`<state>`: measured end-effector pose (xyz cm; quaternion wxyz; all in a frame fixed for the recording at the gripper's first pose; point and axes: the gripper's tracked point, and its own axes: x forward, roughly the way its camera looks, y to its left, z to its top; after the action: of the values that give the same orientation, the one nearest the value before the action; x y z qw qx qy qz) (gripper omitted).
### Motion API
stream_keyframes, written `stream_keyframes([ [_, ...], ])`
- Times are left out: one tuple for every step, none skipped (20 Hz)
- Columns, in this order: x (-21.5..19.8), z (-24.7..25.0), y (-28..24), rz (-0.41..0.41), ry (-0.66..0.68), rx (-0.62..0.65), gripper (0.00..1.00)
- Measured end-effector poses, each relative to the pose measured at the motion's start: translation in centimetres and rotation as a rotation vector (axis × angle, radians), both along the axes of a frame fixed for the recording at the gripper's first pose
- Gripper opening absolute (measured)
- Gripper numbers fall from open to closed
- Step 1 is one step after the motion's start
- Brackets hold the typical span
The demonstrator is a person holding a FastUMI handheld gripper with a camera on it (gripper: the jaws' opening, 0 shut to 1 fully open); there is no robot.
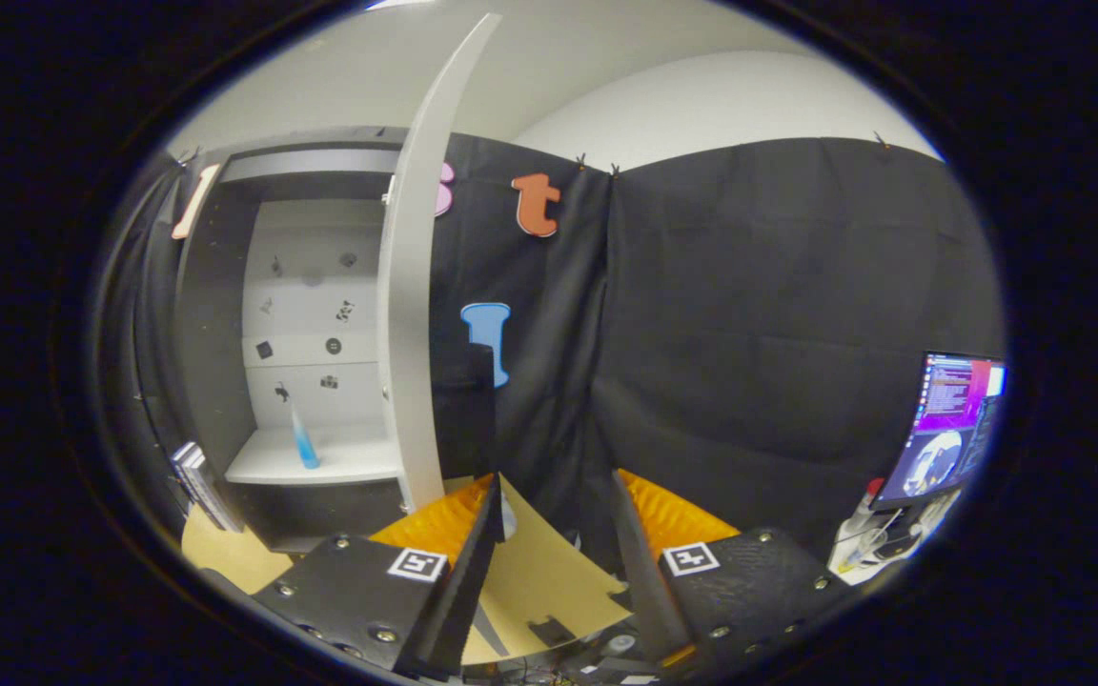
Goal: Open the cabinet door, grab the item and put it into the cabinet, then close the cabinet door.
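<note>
1. Tongs: you are holding them spread wide, with nothing between the fingers; only the tan counter is showing through the gap.
2. Cabinet door: it is standing open, edge-on to you, its lower end sitting just beyond the left finger.
3. Cabinet: it is lying ahead and to the left of the tongs, past the door, its inside facing you.
4. Item, a blue bottle: it is standing upright on the cabinet's white shelf, well apart from the tongs and left of the door.
5. Monitor: it is glowing far off to the right of the right finger, against the black cloth wall.
</note>
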<state>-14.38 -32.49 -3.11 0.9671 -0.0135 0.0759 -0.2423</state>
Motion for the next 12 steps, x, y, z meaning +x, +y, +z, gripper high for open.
stream_keyframes([
  [0.1,-0.1,0.7,0.025,0.004,0.010,0.68],
  [0.5,0.0,1.2,0.053,0.005,0.018,0.68],
  [0.7,-0.2,1.9,0.082,0.008,0.027,0.68],
  [0.8,-0.3,2.7,0.111,0.010,0.037,0.68],
  [1.0,-0.4,3.5,0.142,0.014,0.045,0.68],
  [1.4,-0.6,4.3,0.173,0.017,0.051,0.68],
  [1.7,-0.7,5.2,0.204,0.019,0.058,0.68],
  [1.9,-0.8,6.1,0.236,0.020,0.066,0.68],
  [2.1,-0.8,7.0,0.267,0.018,0.077,0.68],
  [2.0,-0.9,7.8,0.293,0.021,0.091,0.68],
  [2.3,-1.0,8.6,0.318,0.023,0.099,0.68],
  [2.7,-1.1,9.2,0.344,0.027,0.100,0.68],
])
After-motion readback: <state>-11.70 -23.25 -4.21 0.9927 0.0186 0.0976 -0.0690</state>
